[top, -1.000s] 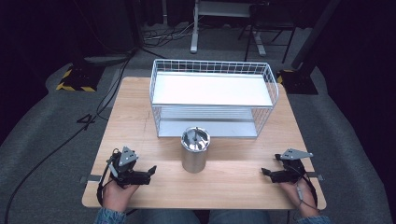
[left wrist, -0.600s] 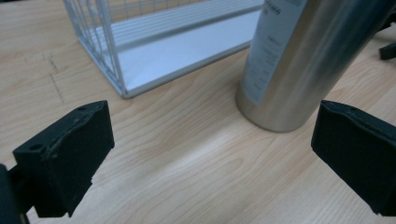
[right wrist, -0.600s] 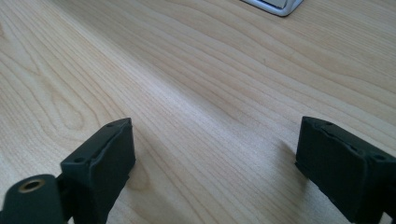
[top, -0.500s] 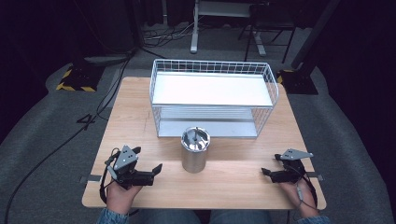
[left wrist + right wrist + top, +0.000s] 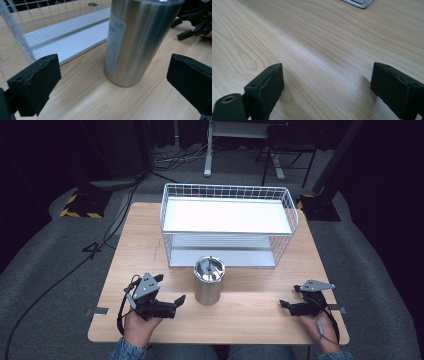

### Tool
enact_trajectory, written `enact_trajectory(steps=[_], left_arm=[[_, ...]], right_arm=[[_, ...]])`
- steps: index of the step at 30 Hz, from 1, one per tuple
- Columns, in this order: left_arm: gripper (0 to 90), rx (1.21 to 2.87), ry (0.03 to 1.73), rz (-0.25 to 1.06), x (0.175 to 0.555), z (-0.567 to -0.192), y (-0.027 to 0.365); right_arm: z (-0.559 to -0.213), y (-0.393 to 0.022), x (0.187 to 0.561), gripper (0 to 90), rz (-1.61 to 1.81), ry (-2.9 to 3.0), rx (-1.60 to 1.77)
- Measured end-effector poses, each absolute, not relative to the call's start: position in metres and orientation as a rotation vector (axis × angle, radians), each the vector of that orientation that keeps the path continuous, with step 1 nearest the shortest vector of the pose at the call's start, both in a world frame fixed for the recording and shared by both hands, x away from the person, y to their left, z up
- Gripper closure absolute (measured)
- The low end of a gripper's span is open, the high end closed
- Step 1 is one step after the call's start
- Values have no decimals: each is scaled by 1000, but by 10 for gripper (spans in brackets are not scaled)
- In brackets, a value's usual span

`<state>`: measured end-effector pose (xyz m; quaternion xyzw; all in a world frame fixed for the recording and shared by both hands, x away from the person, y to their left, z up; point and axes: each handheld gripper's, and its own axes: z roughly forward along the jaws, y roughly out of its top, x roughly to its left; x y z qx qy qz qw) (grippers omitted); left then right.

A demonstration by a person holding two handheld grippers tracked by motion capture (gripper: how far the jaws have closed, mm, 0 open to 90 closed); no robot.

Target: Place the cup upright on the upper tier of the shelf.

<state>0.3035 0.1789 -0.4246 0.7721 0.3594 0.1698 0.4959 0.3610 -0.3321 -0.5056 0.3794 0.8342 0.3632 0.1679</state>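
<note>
Steel tumbler point(image 5: 208, 280): it stands upright on the tabletop point(image 5: 250, 310), just in front of the wire rack point(image 5: 227, 225), near the middle of the rack's front edge. Its lid faces up and nothing touches it.

Left gripper point(image 5: 175, 302): it sits on the tabletop left of the tumbler, near it but apart from it, and points toward its side. In the left gripper view the two black jaws stand wide apart with nothing between them, and the tumbler point(image 5: 138, 42) rises ahead in the gap. The spread looks wider than the tumbler, which would let the jaws pass on either side of it; this reads as the approach to a side grasp.

Right gripper point(image 5: 285, 306): it rests low on the tabletop well to the right of the tumbler, with jaws parted and nothing held. Its own view looks across bare wood grain point(image 5: 324, 50), with a corner of the rack's base point(image 5: 359, 2) at the top edge. It seems to be parked out of the way while the left hand works.

Wire rack: it stands behind the tumbler, a white mesh frame with a flat upper shelf and a lower one, both bare. Its open front faces the tumbler, so it is the likely place for the tumbler to go.

Step in hand, as a judgement: the reach for the tumbler is under way and the grasp is not yet made.

Care needed: the tumbler is tall, smooth and narrow at its foot, so a push from one jaw could tip it toward the rack. The jaws should meet it evenly, around the middle of its height.
</note>
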Motion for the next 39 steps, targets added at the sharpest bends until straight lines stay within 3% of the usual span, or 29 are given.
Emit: enact_trajectory(steps=[20,39], left_arm=[[0,1866,795,348,323,-433,127],[0,1842,809,423,344,-456,91]], right_arm=[[-506,-332,361,116,1033,2374,1080],[-506,-332,361,116,1032,2371,1083]])
